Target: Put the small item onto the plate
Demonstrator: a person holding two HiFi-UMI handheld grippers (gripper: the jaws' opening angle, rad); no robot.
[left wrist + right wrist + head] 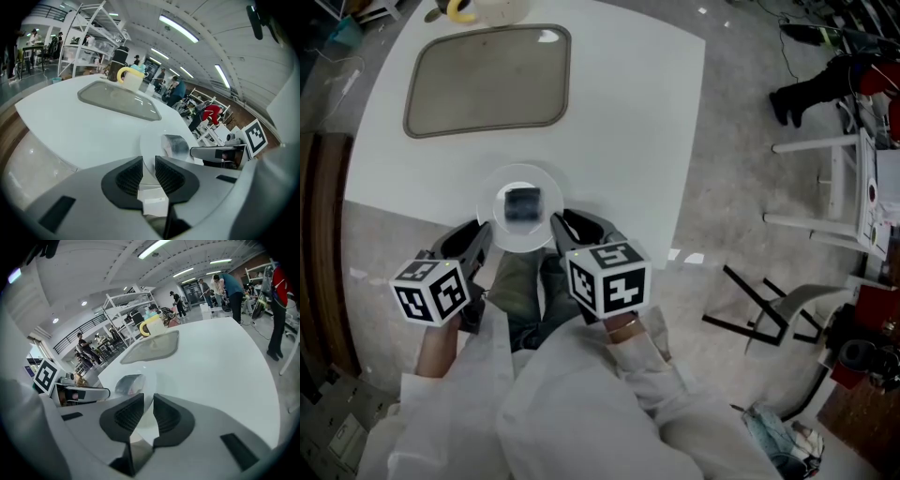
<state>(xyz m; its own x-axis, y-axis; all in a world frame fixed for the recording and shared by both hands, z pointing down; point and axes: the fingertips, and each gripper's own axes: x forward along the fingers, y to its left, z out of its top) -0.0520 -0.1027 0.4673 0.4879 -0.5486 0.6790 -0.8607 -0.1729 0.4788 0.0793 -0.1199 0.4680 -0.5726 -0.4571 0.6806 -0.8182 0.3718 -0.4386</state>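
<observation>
my left gripper (482, 232) pinches the plate (502, 235) by its left rim, jaws narrow. the small item (522, 204) lies on the plate, blurred, at the table's (619, 141) near edge. a tray (487, 80) and a cut-off mug (492, 9) sit beyond. my right gripper (562, 223) pinches the right rim.

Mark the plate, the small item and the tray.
plate (490, 202), head view, bare left rim.
small item (522, 205), head view, its middle.
tray (487, 80), head view, its flat centre.
</observation>
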